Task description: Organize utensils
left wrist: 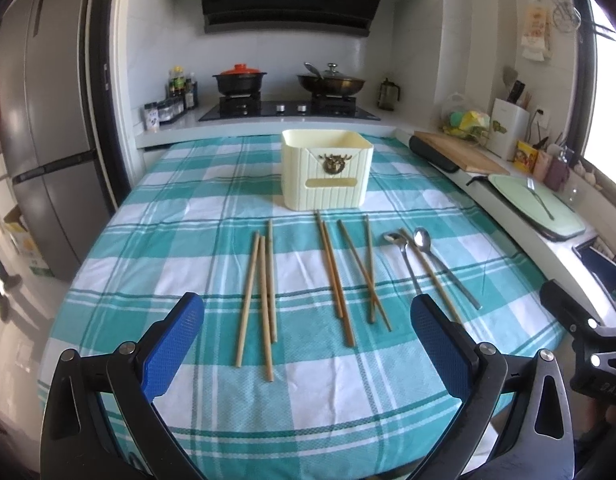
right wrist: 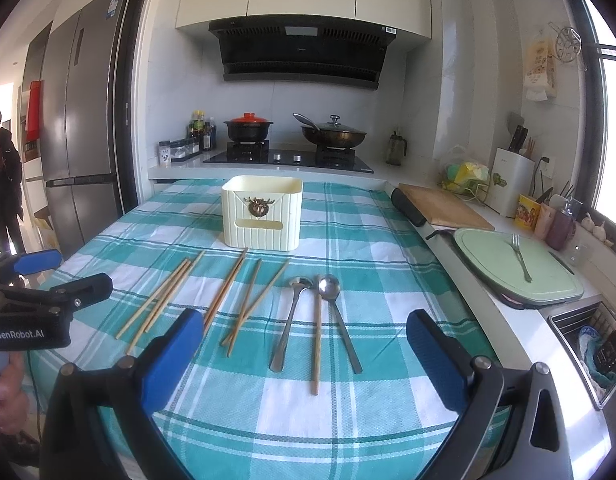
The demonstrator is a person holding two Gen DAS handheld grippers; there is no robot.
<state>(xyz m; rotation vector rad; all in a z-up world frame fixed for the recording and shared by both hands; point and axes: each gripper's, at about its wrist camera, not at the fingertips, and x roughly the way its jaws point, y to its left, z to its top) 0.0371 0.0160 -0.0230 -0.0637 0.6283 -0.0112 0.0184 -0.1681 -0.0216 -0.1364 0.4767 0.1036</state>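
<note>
Left gripper hovering spread above chopsticks mid-tablecloth; right gripper hanging spread over spoons; cream box sitting beyond, toward far edge.

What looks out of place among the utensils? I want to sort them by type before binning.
One wooden chopstick lies between the two metal spoons, apart from the other chopsticks. Further left, two chopsticks cross each other rather than lying parallel. The cream bin stands upright; both grippers are open and hold nothing.

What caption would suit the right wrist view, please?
Open right gripper above chopsticks and spoons before a cream holder.
</note>
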